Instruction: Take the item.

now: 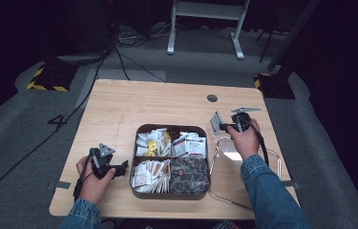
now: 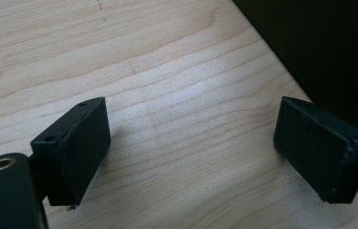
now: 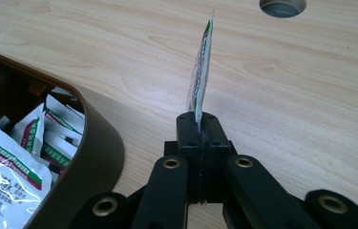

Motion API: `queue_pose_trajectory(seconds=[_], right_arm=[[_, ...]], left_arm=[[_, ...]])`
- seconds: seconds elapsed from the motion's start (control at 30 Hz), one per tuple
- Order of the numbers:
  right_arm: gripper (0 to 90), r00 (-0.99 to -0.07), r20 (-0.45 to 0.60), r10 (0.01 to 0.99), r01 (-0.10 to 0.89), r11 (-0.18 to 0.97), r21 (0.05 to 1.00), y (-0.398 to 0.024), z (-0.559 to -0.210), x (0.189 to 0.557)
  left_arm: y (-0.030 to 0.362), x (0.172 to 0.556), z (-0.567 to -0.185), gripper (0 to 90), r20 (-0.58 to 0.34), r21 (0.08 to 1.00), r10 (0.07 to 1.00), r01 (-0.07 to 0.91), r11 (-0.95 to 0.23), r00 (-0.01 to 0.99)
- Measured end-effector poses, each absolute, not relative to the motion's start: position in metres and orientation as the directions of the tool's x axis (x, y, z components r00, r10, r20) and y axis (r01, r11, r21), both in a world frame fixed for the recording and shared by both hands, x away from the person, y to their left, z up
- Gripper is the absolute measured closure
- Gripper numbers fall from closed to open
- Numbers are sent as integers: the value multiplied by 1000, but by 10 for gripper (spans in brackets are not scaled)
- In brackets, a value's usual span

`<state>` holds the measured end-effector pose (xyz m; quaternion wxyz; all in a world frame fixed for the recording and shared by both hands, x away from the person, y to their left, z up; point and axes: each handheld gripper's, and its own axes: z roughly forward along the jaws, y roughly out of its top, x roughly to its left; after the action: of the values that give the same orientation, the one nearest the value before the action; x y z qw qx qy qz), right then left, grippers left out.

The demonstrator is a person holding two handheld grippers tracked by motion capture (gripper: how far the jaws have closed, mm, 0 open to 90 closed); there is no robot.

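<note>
Right claw [image 3: 200, 121] pinches sachet [image 3: 200, 71] edge-on; high view shows its face.

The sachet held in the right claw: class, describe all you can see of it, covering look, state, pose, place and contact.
The sachet is a thin, flat white packet with green and red print, glossy like foil or plastic. It looks sealed. It stands on edge, its lower end pinched between the shut jaws of the right claw, the rest sticking out free above the bare wooden table. It is outside the brown tray, off its far right corner, touching nothing else.
</note>
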<state>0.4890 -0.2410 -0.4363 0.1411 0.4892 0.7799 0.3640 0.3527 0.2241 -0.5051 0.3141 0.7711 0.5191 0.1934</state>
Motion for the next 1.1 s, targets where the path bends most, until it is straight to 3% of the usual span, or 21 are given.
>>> queue_pose_trajectory(seconds=[0.93,1.1], right_arm=[[890,-471,170,866,686,238,687,-233,-450,491],[831,-447,143,883,688,237,686,-236,-451,491]], left_arm=[[224,353,-505,128,-28,685,922,679,-264,386],[224,353,-505,128,-28,685,922,679,-264,386]])
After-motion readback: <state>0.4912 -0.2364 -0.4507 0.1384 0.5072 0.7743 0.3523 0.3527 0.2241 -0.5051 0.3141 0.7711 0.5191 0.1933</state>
